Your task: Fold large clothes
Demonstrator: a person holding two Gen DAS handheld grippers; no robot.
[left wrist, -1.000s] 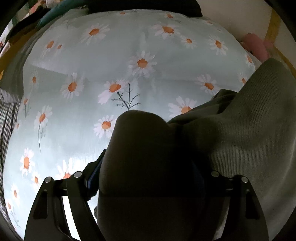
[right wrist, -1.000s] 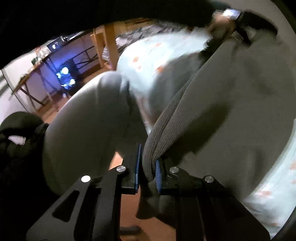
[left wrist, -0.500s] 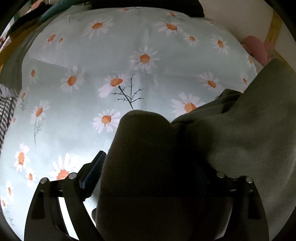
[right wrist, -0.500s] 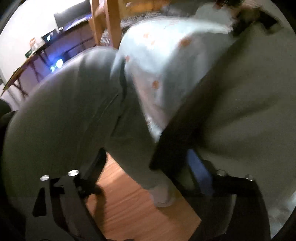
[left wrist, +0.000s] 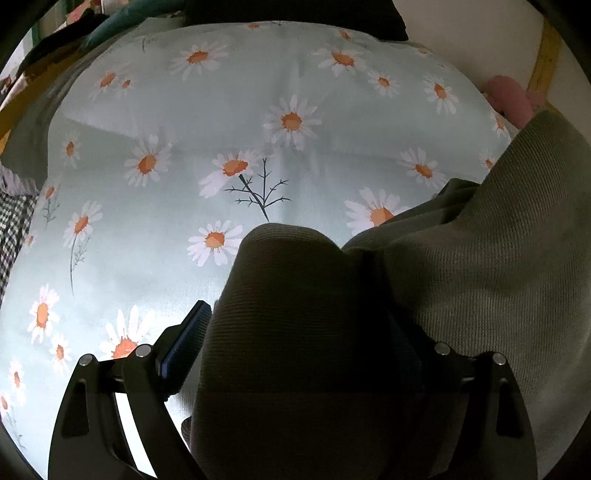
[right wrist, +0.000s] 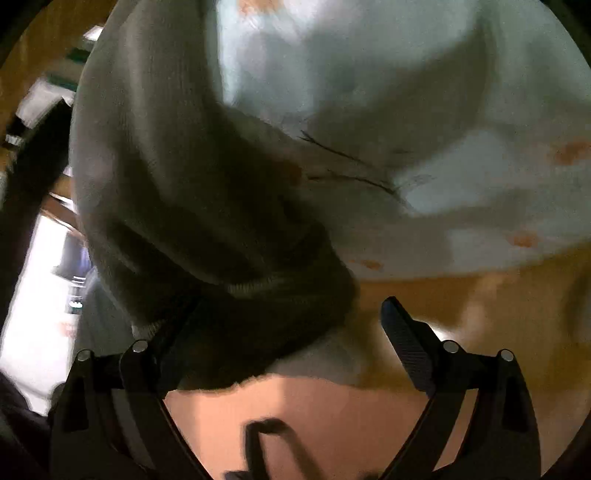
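A grey-green ribbed knit garment point(left wrist: 480, 266) lies on the daisy-print bedsheet point(left wrist: 221, 122) at the right of the left wrist view. My left gripper point(left wrist: 295, 332) stands wide open with a thick fold of the garment point(left wrist: 288, 314) bulging between the fingers; the right finger is hidden by cloth. In the blurred right wrist view the same garment point(right wrist: 177, 177) hangs over the bed edge and drapes across my left finger. My right gripper point(right wrist: 280, 332) is open; its right finger point(right wrist: 406, 339) is bare.
A pink soft toy point(left wrist: 509, 99) lies at the far right of the bed by a yellow frame point(left wrist: 543, 51). Dark clothes point(left wrist: 92, 33) are piled at the far left. A checked cloth point(left wrist: 14, 229) hangs at the left edge. Wooden floor point(right wrist: 480, 314) shows below the bed.
Both grippers have opened: the right one has let go of the garment's edge and swung towards the bed edge. The left one's fingers spread apart around the fold and it barely moved.
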